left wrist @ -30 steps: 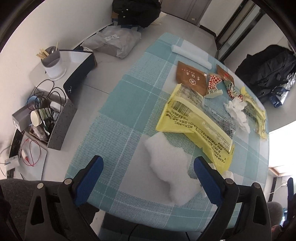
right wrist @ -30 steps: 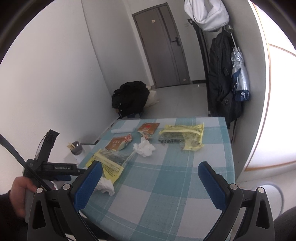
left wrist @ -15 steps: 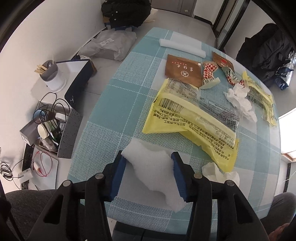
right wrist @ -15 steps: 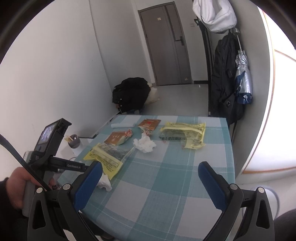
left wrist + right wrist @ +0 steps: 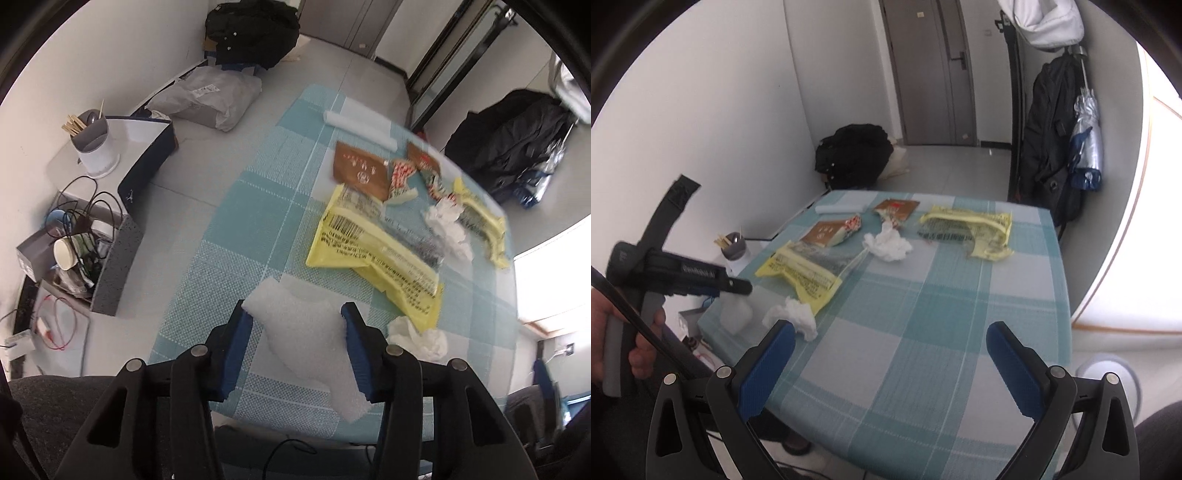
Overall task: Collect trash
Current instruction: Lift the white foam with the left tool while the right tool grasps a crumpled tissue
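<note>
My left gripper (image 5: 295, 314) is shut on a white foam sheet (image 5: 306, 339), held just above the near edge of the checked table (image 5: 258, 206); the foam also shows in the right wrist view (image 5: 737, 314). On the table lie a yellow wrapper (image 5: 373, 247), a crumpled tissue (image 5: 419, 338), a brown packet (image 5: 360, 171), a second tissue (image 5: 448, 229) and another yellow wrapper (image 5: 480, 225). My right gripper (image 5: 890, 332) is open and empty above the table's near right part.
A white foam roll (image 5: 360, 127) lies at the table's far edge. Left of the table stand a cup of sticks (image 5: 92, 147), a grey box with cables (image 5: 81, 254) and a grey bag (image 5: 210, 96). A black backpack (image 5: 855, 155) sits on the floor; coats (image 5: 1052, 136) hang at the right.
My left gripper closed from wide open onto the white foam sheet and lifted it slightly. My right gripper stayed open and shifted a little over the table.
</note>
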Demonstrator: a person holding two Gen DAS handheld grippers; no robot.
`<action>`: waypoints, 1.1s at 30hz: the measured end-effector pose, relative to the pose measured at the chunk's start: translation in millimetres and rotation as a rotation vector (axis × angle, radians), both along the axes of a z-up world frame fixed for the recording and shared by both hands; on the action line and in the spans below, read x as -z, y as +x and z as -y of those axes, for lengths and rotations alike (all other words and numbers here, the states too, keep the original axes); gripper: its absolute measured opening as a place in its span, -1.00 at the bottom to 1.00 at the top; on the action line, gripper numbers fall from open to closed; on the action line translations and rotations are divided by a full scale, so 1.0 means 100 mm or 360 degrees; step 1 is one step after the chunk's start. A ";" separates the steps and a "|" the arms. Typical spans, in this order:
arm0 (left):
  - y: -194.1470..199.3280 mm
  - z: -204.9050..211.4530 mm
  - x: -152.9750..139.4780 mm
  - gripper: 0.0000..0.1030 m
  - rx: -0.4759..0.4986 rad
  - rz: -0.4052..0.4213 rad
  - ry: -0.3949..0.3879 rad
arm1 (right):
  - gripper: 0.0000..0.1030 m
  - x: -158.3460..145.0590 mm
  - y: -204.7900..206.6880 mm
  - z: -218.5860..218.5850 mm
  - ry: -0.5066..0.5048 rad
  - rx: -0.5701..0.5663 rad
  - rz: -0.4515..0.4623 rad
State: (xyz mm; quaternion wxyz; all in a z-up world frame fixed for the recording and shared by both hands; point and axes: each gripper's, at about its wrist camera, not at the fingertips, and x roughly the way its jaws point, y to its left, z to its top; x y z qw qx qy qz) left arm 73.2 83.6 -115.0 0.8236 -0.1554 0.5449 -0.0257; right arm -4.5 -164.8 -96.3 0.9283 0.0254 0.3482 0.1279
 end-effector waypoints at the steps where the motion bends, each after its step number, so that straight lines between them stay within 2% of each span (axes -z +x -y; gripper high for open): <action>1: -0.01 -0.02 -0.02 -0.14 0.0000 0.0030 -0.0026 | 1.00 0.01 -0.02 -0.02 0.0008 -0.0026 -0.0008; 10: -0.03 -0.12 -0.11 -0.14 0.0098 0.0242 -0.0203 | 1.00 0.08 0.03 -0.35 -0.0038 -0.0154 -0.0131; 15: -0.07 -0.22 -0.24 -0.14 0.0116 0.0377 -0.0201 | 1.00 0.15 0.26 -0.56 0.0056 -0.0146 -0.0222; 22: -0.05 -0.34 -0.23 -0.14 0.0093 0.0393 -0.0216 | 0.91 0.37 0.62 -0.84 0.0156 -0.0123 -0.0360; 26: -0.03 -0.40 -0.21 -0.14 0.0073 0.0379 -0.0254 | 0.65 0.52 0.72 -0.94 0.0162 -0.0093 -0.0416; 28: -0.03 -0.40 -0.20 -0.14 0.0076 0.0371 -0.0268 | 0.42 0.58 0.74 -0.99 0.0148 -0.0095 -0.0436; 31: -0.02 -0.39 -0.19 -0.14 0.0083 0.0359 -0.0274 | 0.08 0.59 0.71 -1.04 0.0069 -0.0123 -0.0372; 32: -0.02 -0.38 -0.18 -0.14 0.0087 0.0356 -0.0275 | -0.19 0.60 0.70 -1.05 0.0058 -0.0139 -0.0376; 33: -0.02 -0.38 -0.18 -0.14 0.0090 0.0357 -0.0272 | -0.29 0.61 0.71 -1.05 0.0052 -0.0147 -0.0380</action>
